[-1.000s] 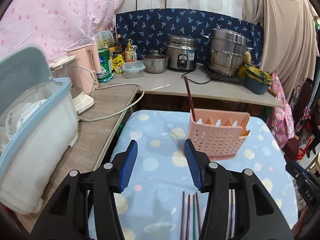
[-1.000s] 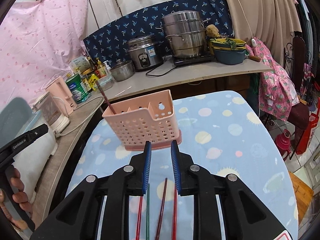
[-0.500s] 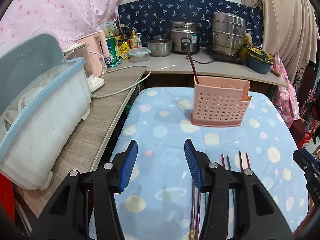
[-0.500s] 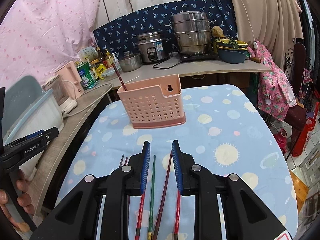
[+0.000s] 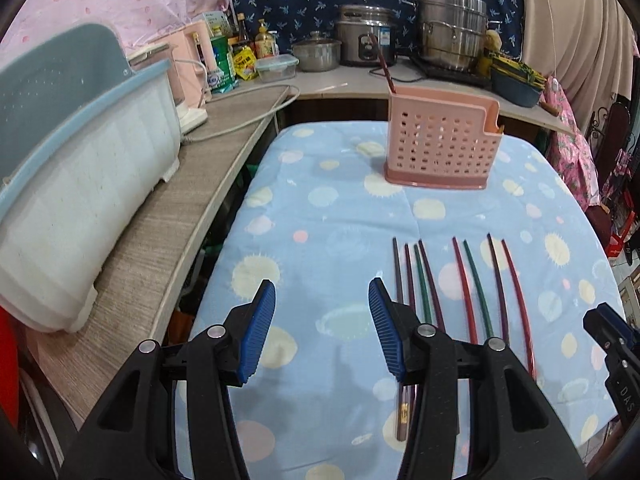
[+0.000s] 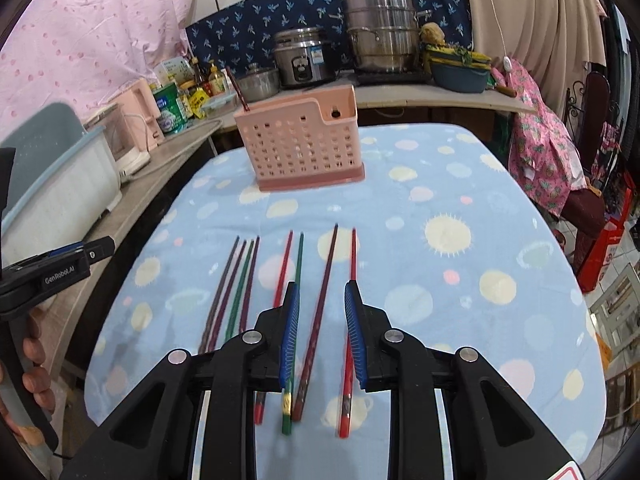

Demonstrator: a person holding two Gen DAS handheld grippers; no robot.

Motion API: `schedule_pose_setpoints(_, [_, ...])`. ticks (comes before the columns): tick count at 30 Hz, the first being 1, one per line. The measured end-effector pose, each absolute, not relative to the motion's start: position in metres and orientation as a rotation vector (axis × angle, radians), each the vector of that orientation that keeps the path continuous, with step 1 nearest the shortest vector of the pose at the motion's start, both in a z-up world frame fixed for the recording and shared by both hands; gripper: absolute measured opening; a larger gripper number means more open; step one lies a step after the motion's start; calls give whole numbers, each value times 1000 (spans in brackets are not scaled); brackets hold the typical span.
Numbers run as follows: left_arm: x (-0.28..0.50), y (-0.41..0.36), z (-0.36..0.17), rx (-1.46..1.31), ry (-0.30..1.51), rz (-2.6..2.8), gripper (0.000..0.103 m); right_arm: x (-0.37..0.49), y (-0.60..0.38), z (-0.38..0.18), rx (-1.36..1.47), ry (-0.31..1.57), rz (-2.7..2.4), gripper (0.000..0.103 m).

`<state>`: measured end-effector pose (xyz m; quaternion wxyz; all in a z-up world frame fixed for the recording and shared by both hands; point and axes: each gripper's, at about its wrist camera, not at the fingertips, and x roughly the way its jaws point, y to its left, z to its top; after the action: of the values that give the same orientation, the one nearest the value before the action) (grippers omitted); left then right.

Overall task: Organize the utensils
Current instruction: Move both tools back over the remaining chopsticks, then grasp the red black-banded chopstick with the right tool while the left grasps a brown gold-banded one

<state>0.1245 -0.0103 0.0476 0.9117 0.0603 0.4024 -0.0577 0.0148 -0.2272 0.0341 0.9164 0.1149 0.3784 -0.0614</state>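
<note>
- Left gripper (image 5: 322,326) sits low in the left wrist frame, over the blue spotted cloth (image 5: 332,216). Its blue pads stand moderately apart, and only bare cloth shows between them.
- Right gripper (image 6: 321,332) fills the bottom of the right wrist frame. Its jaws are narrowly apart and empty. A dark red chopstick (image 6: 320,312) lies on the cloth in the gap, and I see neither pad pressing on it.
- Eight chopsticks lie on the cloth in the lower middle of both frames, tips pointing toward the holder.
- A tight group of four (image 6: 234,288) lies on the left: dark, maroon and green ones close together.
- Four more lie spread out to the right: a red (image 6: 282,272), a green (image 6: 298,260), the dark red one, and another red (image 6: 352,256) just outside the right pad.
- In the left wrist frame, the tight group runs under the gripper's right finger.
- The pink perforated holder (image 5: 442,146) stands upright on the far part of the cloth, upper middle of both frames. One dark stick (image 5: 384,66) leans out of its left end.
- A white bin with a blue rim (image 5: 76,184) sits on the wooden counter at the left.
- Steel pots (image 6: 380,34) and a cooker (image 6: 302,60) line the back counter.
- A hand (image 6: 34,364) shows at the lower left edge of the right wrist frame, gripping the left gripper's handle.
</note>
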Motion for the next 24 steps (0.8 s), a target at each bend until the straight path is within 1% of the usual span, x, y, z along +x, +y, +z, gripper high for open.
schedule_pose_setpoints(12, [99, -6, 4, 138, 911, -135, 46, -9, -224, -16, 255, 890, -148, 23])
schedule_pose_setpoints(24, [91, 1, -22, 146, 975, -117, 46, -13, -220, -36, 267, 923, -154, 23])
